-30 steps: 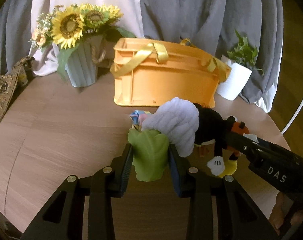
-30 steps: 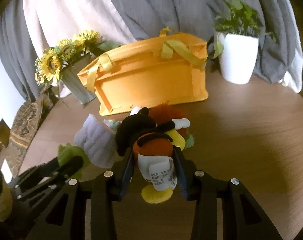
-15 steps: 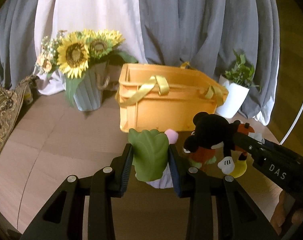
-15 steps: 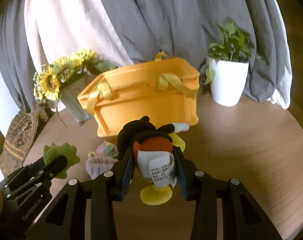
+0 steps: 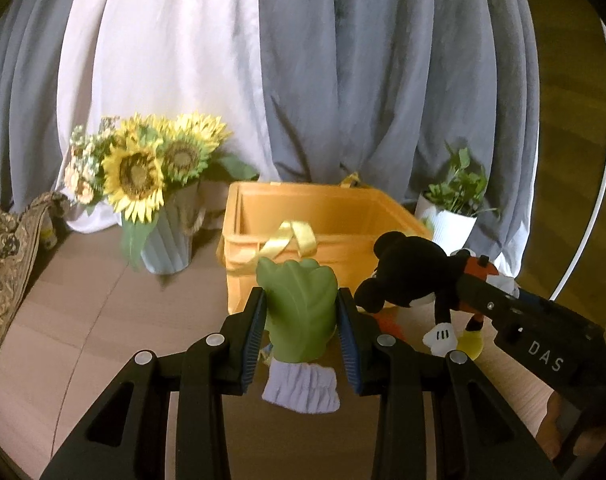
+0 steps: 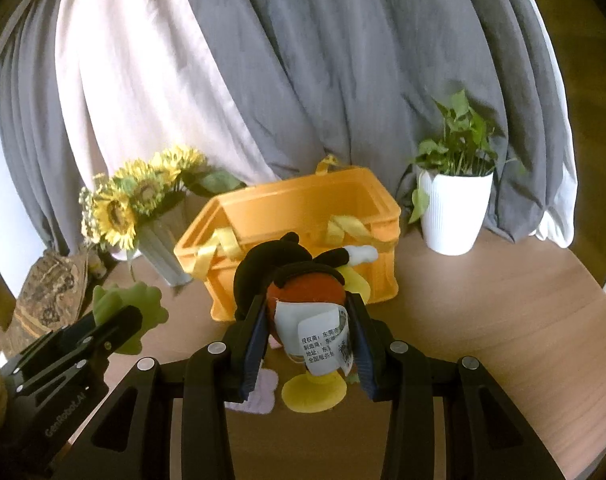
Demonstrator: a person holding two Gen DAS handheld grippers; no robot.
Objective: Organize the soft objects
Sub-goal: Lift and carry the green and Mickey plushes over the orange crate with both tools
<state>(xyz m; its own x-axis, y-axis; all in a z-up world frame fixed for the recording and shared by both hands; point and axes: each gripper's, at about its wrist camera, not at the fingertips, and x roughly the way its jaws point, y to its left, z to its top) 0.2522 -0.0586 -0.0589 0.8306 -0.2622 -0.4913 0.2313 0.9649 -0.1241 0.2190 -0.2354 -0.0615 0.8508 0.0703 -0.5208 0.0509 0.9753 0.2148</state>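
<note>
Left tongs (image 5: 301,322) are clamped on the green plush (image 5: 299,312), right tongs (image 6: 309,342) on the mouse doll (image 6: 299,284); both toys are held raised just before the orange crate (image 6: 303,204), evidently for dropping in.

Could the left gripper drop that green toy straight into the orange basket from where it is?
Probably yes. The left gripper holds the green toy just short of the orange basket, whose top is open, with nothing between them.
</note>
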